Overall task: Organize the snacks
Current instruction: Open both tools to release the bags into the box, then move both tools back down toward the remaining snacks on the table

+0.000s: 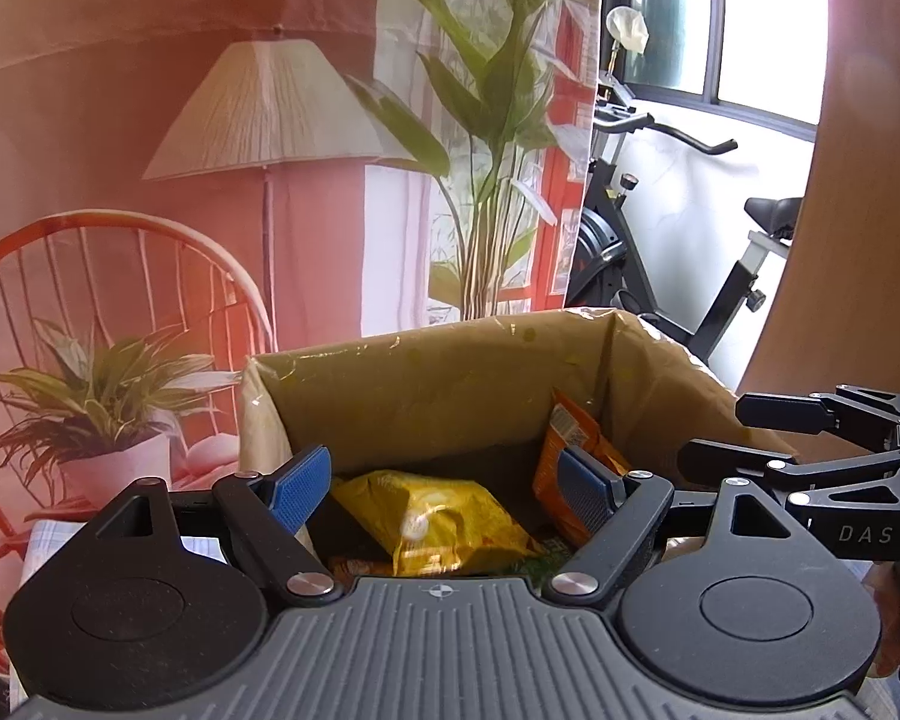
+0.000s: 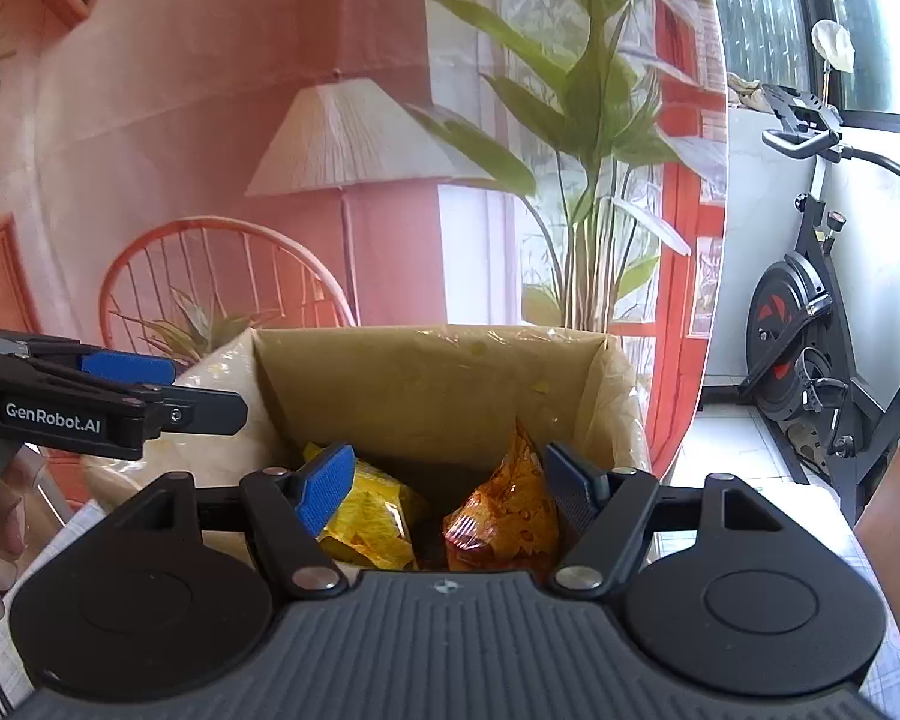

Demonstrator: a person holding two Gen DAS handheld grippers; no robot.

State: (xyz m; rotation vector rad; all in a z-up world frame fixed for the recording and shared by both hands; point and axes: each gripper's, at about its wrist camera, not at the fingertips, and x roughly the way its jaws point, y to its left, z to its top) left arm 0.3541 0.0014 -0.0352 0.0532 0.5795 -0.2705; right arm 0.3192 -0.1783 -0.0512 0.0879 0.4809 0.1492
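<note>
A crinkled yellow snack bag lies flat at the bottom of the brown cardboard box in the lower centre of both views, with a glossy orange snack bag standing upright to its right against the box wall. The left gripper hangs over the box opening, blue pads spread wide with nothing between them — the bags sit below. The right gripper is likewise wide apart and empty. Behind the box hangs a printed backdrop of a lamp and plants; at right stands a black exercise bike.
</note>
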